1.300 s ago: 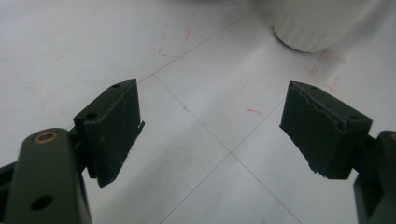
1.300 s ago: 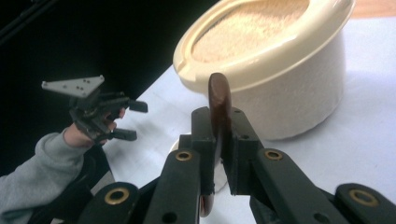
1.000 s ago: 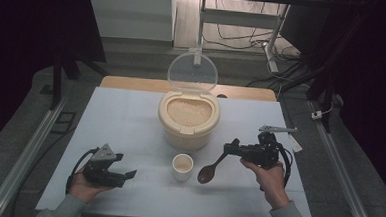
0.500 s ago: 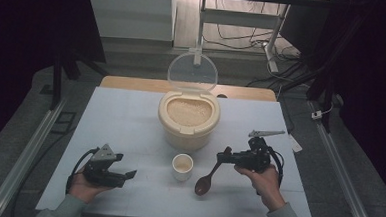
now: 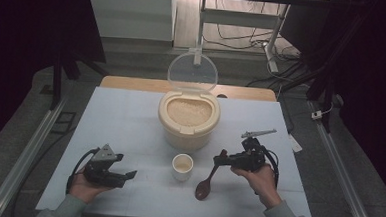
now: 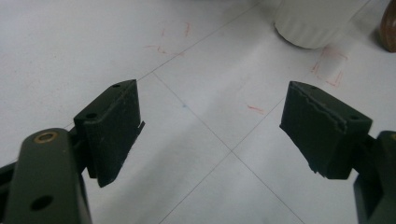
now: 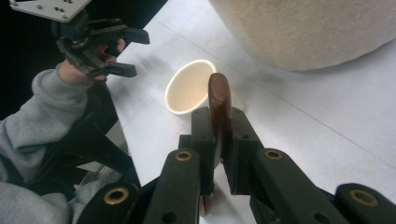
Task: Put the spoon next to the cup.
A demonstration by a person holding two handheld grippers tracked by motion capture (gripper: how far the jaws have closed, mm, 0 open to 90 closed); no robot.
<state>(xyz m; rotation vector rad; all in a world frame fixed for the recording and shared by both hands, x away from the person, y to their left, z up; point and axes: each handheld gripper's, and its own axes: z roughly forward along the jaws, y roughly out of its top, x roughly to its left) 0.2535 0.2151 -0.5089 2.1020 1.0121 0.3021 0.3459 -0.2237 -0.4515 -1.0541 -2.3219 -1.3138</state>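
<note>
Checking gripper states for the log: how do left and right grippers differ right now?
The left gripper has its jaws wide apart with nothing between them; the right gripper is shut on the wooden spoon. In the high view the left gripper sits low by the table's left front, away from the cup; the right one is beside the cup, the spoon's bowl down at the table. Both are hand-held, black, two-jawed.

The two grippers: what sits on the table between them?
In the high view, a small white cup stands between the left gripper and the right gripper, beside the wooden spoon.
</note>
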